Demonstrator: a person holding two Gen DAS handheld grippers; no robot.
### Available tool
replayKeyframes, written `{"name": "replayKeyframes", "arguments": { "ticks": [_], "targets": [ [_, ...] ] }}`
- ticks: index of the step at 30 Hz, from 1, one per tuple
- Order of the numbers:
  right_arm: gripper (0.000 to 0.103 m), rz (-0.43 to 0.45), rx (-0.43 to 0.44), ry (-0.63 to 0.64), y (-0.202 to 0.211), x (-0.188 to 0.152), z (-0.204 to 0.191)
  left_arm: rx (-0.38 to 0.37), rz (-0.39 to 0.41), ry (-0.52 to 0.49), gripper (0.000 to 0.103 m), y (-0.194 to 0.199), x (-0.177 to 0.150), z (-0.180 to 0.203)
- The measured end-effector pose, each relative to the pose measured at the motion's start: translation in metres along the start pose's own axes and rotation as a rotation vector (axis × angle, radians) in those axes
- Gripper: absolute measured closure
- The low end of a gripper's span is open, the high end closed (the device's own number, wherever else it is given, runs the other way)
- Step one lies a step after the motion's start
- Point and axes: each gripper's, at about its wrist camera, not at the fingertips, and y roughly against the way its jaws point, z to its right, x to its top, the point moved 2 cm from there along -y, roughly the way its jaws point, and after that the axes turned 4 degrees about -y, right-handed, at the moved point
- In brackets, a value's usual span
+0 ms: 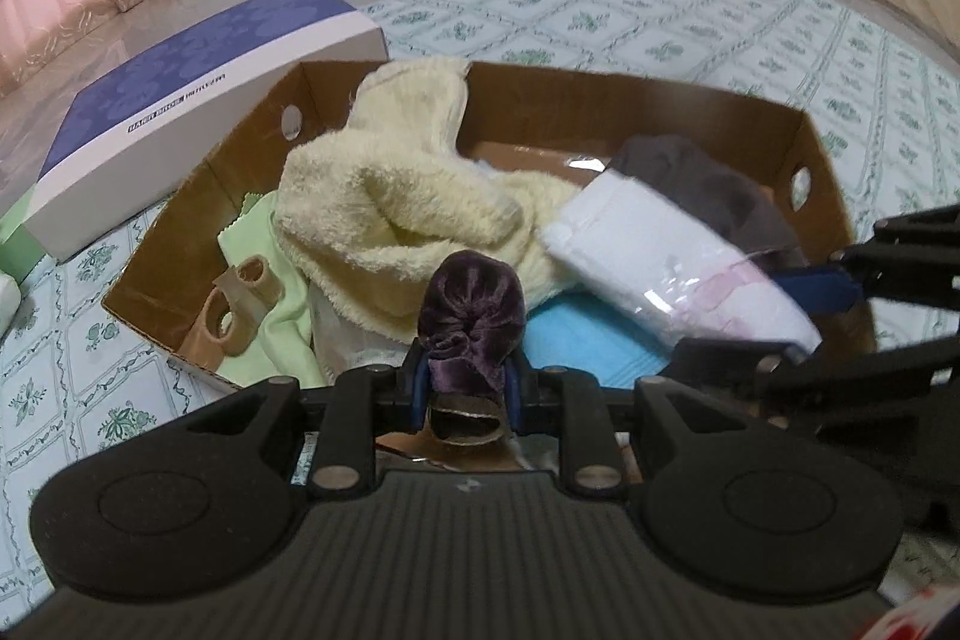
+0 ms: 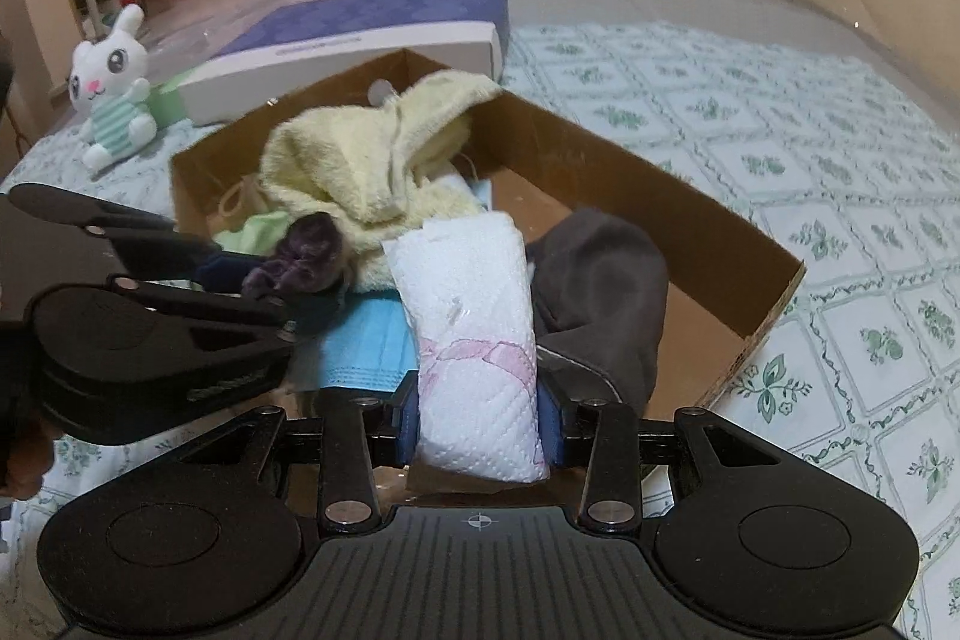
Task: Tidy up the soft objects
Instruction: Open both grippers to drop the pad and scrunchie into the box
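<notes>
My left gripper (image 1: 467,388) is shut on a purple velvet scrunchie (image 1: 471,316), held over the near edge of a brown cardboard box (image 1: 660,100). My right gripper (image 2: 480,424) is shut on a white tissue pack (image 2: 474,316) with a pink print, held over the same box. The pack also shows in the left wrist view (image 1: 672,256), and the scrunchie in the right wrist view (image 2: 300,262). Inside the box lie a cream fluffy towel (image 1: 390,196), a green cloth (image 1: 270,304), a blue face mask (image 1: 576,340), a dark grey cloth (image 2: 606,274) and tan rings (image 1: 240,304).
A purple and white flat box (image 1: 180,100) leans on the cardboard box's far left side. A white plush bunny (image 2: 114,88) sits on the bed at the far left. The patterned bedsheet (image 2: 810,148) spreads to the right, under clear plastic at the back.
</notes>
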Motion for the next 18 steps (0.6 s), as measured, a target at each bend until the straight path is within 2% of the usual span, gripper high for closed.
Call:
{"name": "replayKeyframes", "arguments": {
  "ticks": [10,12,14,18],
  "targets": [
    [0.065,-0.052,-0.041,0.053,-0.011,0.000,-0.005,-0.001,-0.061,-0.054,0.078,-0.017,0.002,0.002],
    [0.062,-0.047,-0.041,0.055,-0.009,0.000,-0.006,-0.001,-0.069,-0.058,0.074,-0.017,0.002,0.002],
    [0.054,-0.027,-0.048,0.075,-0.005,0.000,-0.008,0.003,-0.072,-0.059,0.072,-0.016,0.002,0.001],
    [0.043,0.023,-0.048,0.113,0.010,-0.003,-0.013,0.013,-0.056,-0.069,0.060,-0.007,0.000,0.001]
  ]
}}
